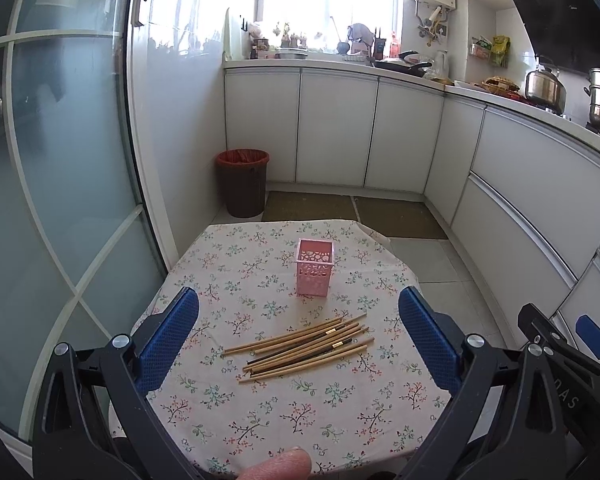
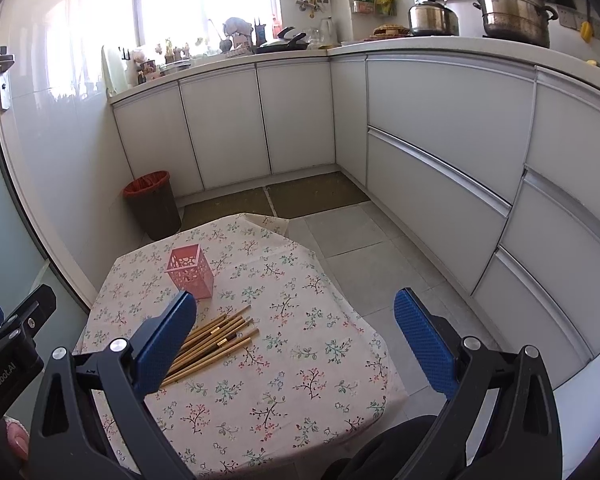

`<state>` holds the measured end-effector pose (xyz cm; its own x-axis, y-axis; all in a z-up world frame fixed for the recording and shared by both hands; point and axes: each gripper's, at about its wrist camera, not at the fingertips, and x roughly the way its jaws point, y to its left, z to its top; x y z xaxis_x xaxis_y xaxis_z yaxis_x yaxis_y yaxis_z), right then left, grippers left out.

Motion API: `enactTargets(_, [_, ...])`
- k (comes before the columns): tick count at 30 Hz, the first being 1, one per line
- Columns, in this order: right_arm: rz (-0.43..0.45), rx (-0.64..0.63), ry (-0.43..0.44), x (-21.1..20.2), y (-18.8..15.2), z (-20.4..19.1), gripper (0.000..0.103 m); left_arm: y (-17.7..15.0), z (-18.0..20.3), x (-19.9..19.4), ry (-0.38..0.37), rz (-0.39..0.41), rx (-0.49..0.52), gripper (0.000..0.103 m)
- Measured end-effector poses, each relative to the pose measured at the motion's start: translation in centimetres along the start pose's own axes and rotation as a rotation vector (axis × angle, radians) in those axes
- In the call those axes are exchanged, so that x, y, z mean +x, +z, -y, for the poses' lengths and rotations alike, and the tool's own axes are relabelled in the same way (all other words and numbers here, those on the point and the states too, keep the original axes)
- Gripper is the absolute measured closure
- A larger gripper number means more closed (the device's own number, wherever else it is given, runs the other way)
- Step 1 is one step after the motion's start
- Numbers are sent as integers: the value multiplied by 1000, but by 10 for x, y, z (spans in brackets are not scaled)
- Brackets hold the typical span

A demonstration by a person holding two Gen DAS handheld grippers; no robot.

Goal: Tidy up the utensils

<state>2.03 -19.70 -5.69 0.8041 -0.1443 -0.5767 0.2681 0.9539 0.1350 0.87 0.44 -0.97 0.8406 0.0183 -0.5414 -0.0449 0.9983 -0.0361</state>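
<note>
Chopsticks [image 1: 304, 346] lie in a loose heap on the counter [image 1: 340, 420], tips fanned toward 2 o'clock in the left wrist view; a few are dark, most pale wood. Pink holder [image 1: 314, 267] stands upright just beyond the heap at 12 o'clock, apart from it. Counter wears a floral cloth.

Left tongs [image 1: 299, 344] released, spread wide, hanging above the heap, grasping nothing. Right tongs [image 2: 296, 348] also released and empty, to the right of the heap; in the right wrist view the near blue pad [image 2: 166, 344] covers the chopsticks' [image 2: 216, 340] butt ends, holder [image 2: 190, 271] at 11 o'clock.

Bin [image 1: 243, 182] on the floor beyond the counter, by white cabinets [image 1: 336, 128].
</note>
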Motion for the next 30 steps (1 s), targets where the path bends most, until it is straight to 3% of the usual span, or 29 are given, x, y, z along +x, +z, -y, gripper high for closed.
enactTargets(30, [1,-3,-2,-4,-2,-3,7,-5,0,-2,-4,-4,-4,7])
